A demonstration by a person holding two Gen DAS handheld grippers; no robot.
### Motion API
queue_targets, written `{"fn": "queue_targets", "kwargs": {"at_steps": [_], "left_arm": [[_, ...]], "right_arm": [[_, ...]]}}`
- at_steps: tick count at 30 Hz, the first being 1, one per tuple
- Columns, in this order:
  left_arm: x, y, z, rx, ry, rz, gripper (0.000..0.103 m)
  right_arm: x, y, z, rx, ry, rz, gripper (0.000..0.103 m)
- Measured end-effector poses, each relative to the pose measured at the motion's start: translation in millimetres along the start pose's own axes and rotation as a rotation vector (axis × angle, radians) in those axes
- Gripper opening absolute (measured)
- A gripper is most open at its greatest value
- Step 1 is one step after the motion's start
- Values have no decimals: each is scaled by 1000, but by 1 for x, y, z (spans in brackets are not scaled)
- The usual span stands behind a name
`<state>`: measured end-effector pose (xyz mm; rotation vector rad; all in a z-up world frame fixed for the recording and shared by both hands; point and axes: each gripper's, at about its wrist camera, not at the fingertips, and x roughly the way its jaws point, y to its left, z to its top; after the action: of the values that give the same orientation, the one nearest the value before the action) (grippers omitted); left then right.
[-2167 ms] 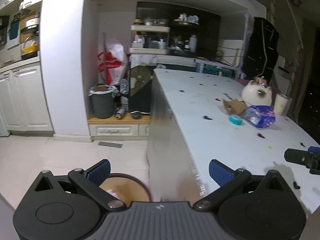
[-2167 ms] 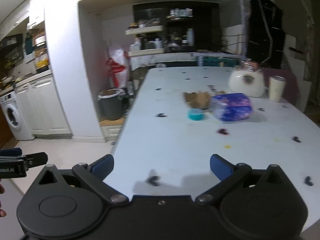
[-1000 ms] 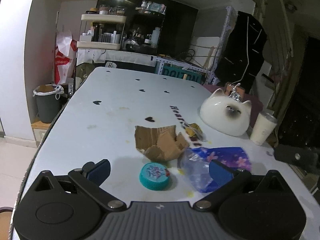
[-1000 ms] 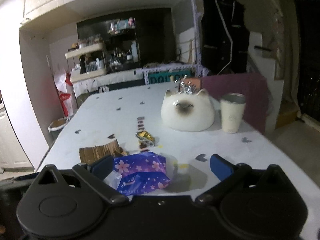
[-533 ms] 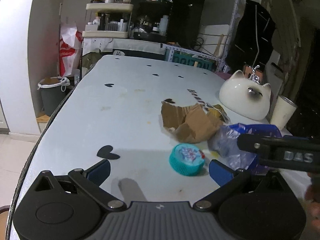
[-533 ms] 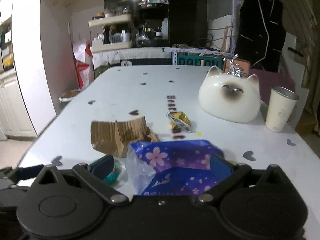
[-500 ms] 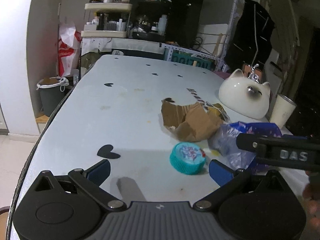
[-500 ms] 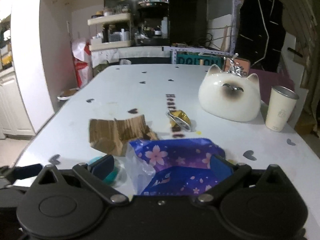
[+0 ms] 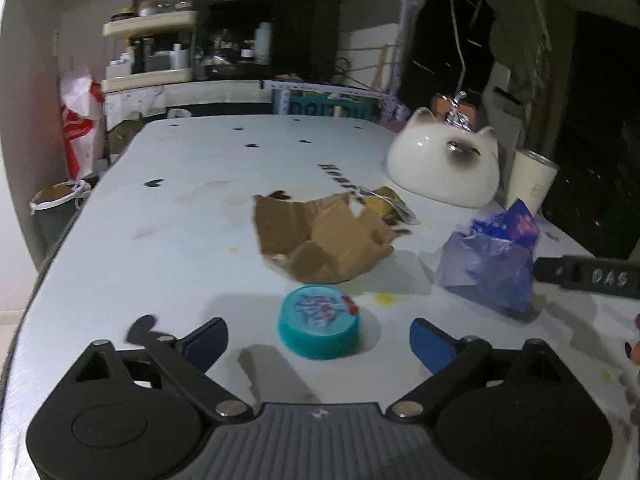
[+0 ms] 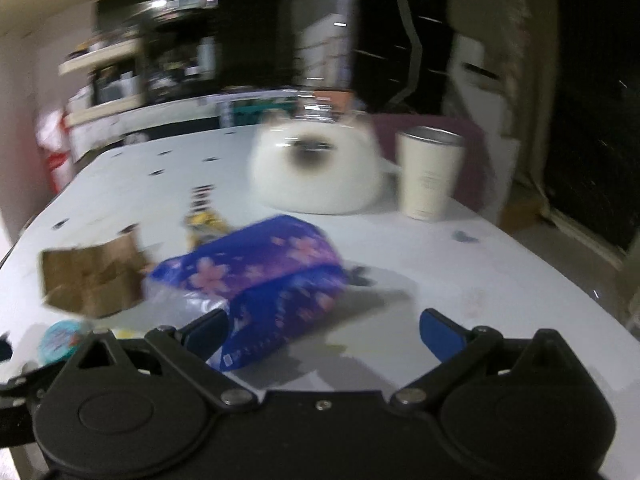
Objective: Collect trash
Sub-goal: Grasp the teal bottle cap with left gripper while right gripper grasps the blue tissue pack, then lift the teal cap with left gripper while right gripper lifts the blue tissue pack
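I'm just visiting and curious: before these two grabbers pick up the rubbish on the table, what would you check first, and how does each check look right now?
1. Left gripper jaws apart: ok; they have just been closing slightly, and nothing is pressed between them.
2. Teal lid lined up between the left fingers: ok, it lies flat just ahead of them.
3. Right gripper open: ok, nothing clamped.
4. Purple flowered bag centred for the right gripper: not ok, it sits toward the left finger.
5. Torn cardboard clear of the lid: ok, a gap shows.
6. Sharp view from the right wrist: not ok, the picture is blurred.
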<state>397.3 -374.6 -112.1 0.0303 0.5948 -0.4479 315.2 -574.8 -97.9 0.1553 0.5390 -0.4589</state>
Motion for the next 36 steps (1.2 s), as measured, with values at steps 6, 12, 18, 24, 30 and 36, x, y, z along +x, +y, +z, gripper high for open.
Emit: {"fn": "queue_targets", "kwargs": {"at_steps": [6,12,18,24,30,36], "left_arm": [[14,-6,4,29,36,-6,78],[18,-3,8,37,32,1,64],[14,0,6,19,22,-15,49],[9,1,3,3,20,-57,49],[6,4,0,-4,19,-82,49],[3,2,-1,19,23,-94,49]], "right_arm": [[-12,-26,2,176,-42,68,103],[-19,9,1,250,-94,188,103],[0,61,6,111,-68,124,103],[10,64,3,44,-39,27,97],[0,22,0,92,-14,-57,95],[-4,-19,-1,206,-37,-2,95]]}}
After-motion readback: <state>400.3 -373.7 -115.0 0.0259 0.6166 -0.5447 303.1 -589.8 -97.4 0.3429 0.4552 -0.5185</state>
